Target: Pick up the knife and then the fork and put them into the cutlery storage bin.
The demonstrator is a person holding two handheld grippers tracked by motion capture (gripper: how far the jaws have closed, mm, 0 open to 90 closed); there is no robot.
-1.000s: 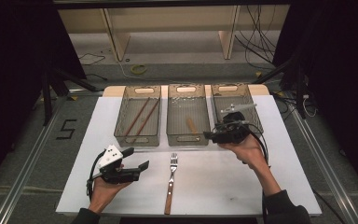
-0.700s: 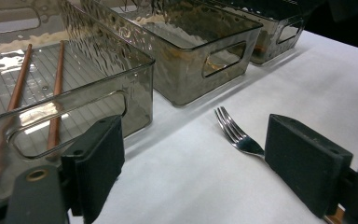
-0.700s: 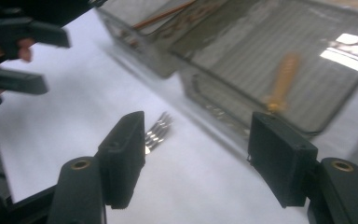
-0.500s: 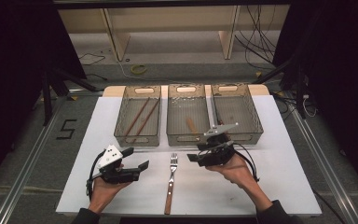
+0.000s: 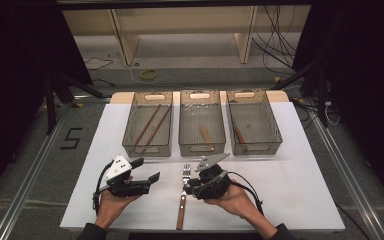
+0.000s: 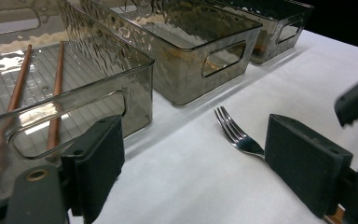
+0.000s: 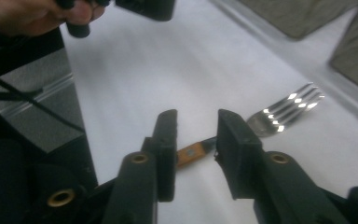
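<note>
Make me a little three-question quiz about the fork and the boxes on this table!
1. True or false: the fork lies inside the middle bin.
2. Which bin holds the two long brown sticks? A left, B middle, C right.
3. Fill in: the right gripper has its jaws on either side of the fork's ____, where wood meets metal.

Key: 1 false, it lies on the white table in front of the bins. 2 A. 3 handle; the jaws have just been closing, with the handle between them and gaps visible beside it.

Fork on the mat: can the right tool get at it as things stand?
Likely yes. The right tool already straddles the fork near where the wooden handle begins, jaws just closing, not clearly pressing; nothing lies between.
</note>
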